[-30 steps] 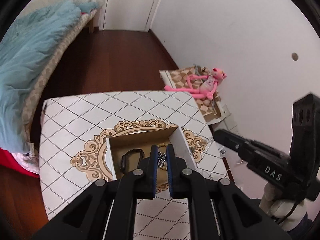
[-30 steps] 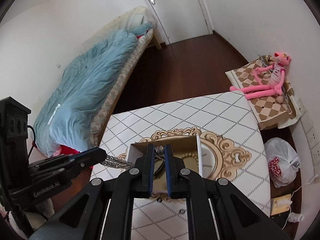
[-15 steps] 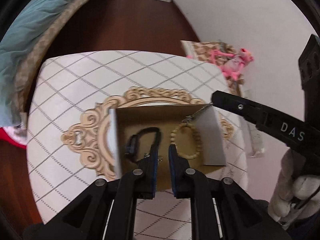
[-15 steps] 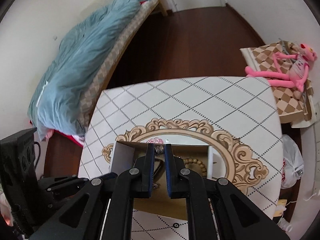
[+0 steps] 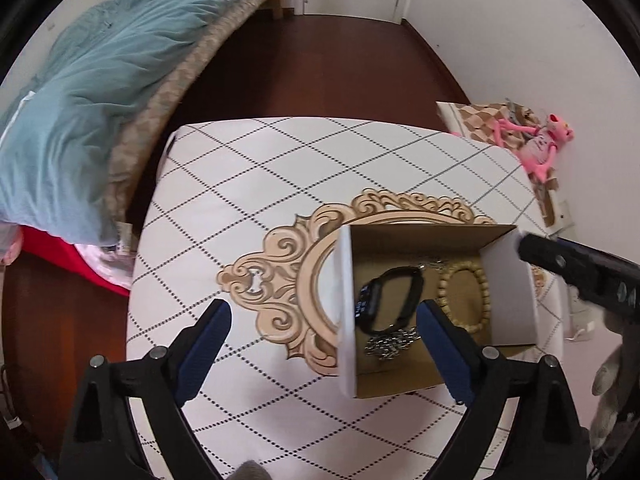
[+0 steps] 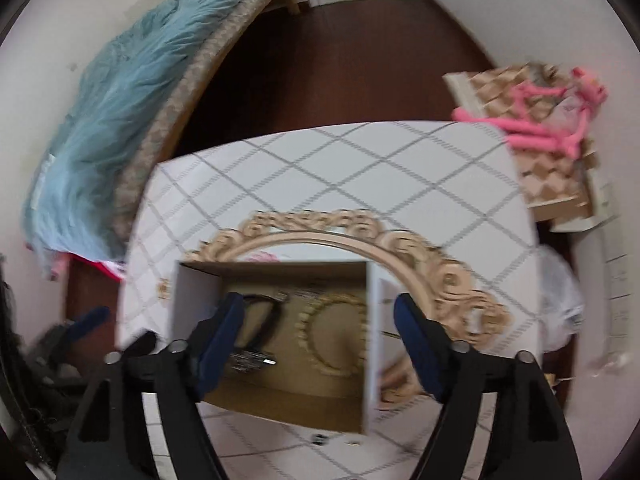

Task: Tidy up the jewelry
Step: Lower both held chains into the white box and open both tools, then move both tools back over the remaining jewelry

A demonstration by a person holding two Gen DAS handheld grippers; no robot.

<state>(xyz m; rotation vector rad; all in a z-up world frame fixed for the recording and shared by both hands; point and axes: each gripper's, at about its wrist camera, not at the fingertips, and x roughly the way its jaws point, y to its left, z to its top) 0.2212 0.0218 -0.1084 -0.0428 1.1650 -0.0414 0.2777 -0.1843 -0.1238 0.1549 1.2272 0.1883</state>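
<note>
An open cardboard box (image 5: 508, 300) sits on the patterned table (image 5: 248, 184). Inside lie a black smartwatch (image 5: 386, 298), a wooden bead bracelet (image 5: 464, 298) and a silver chain (image 5: 390, 342). My left gripper (image 5: 322, 338) is open and empty, its right finger over the box's left part. My right gripper (image 6: 320, 332) is open and empty above the same box (image 6: 192, 296), over the bracelet (image 6: 332, 332) and the watch (image 6: 260, 320). The right gripper's tip (image 5: 560, 258) shows in the left wrist view at the box's right wall.
A bed with a blue duvet (image 5: 92, 80) stands to the left. A pink plush toy (image 5: 536, 144) lies on a checkered box by the right wall. A white plastic bag (image 6: 560, 300) sits on the floor right of the table. Dark wooden floor lies beyond.
Both grippers were shut and are now open. The silver chain has dropped into the box. The left gripper has shifted left; the right view has moved closer and blurs.
</note>
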